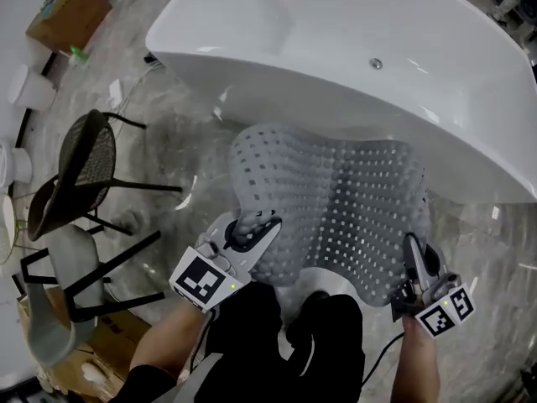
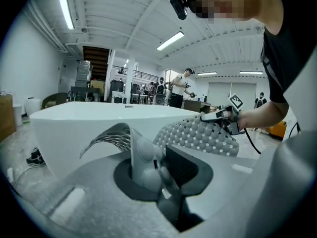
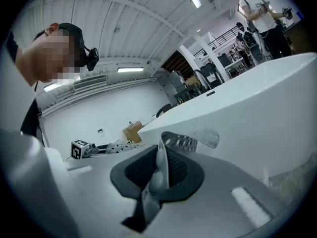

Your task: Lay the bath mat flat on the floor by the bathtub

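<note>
The grey bath mat (image 1: pixel 336 200), studded with bumps and small holes, hangs spread out beside the white bathtub (image 1: pixel 336 49), its far edge towards the tub. My left gripper (image 1: pixel 250 223) is shut on the mat's near left corner, and my right gripper (image 1: pixel 413 248) is shut on the near right corner. In the left gripper view the mat's edge (image 2: pixel 141 155) is pinched between the jaws, and the right gripper (image 2: pixel 223 115) shows beyond the mat. In the right gripper view a thin fold of the mat (image 3: pixel 162 162) stands between the jaws, with the tub's wall (image 3: pixel 257 103) close behind.
A black mesh chair (image 1: pixel 84 162) and a pale grey chair (image 1: pixel 54 296) stand on the floor at the left. A cardboard box (image 1: pixel 67 11) and white buckets (image 1: pixel 29 86) sit further back left. People (image 2: pixel 181 86) stand far off behind the tub.
</note>
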Tool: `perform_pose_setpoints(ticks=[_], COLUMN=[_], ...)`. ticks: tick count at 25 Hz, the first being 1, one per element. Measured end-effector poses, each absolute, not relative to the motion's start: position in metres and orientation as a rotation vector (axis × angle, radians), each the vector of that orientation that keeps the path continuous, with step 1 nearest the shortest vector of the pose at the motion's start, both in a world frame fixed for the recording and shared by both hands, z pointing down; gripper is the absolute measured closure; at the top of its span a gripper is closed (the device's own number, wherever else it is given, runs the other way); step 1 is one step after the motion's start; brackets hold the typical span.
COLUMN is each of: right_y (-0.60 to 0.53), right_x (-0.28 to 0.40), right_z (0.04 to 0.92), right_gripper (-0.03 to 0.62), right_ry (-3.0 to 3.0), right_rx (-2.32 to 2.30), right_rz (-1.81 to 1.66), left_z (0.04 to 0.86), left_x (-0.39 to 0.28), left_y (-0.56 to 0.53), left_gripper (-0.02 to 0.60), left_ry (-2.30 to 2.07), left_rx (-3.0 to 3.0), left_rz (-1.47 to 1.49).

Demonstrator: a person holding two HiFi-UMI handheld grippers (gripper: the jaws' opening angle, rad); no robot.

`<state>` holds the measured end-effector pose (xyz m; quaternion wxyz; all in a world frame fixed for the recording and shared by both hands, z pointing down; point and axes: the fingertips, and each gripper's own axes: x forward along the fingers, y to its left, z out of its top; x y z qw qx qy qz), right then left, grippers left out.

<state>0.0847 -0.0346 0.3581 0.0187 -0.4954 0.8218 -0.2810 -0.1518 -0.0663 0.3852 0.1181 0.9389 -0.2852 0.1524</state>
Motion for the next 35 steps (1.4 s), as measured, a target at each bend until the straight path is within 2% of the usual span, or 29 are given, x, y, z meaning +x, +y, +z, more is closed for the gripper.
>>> perform_pose_setpoints(ticks=[11,23,35], right_y=[-0.052,-0.043,-0.047], right_x=[0.116,0.146,0.159], right_z=[0.521,0.691,0.750], right_gripper=[0.572,0.572,0.574], right_ry=[2.558,2.639,2.576], right_rx=[-1.564,-1.668,-1.740], right_rz=[-0.936,-1.033,-1.006], left_z=[0.553,0.736,0.785], left_x=[-0.158,-0.173,-0.173], left_y=[-0.092,-0.104,-0.131], left_gripper=[0.512,0.512,0.514], left_ry=[-0.797,-0.691,-0.723], left_rx=[2.702,2.622,2.593], left_rz=[0.455,0.779,0.862])
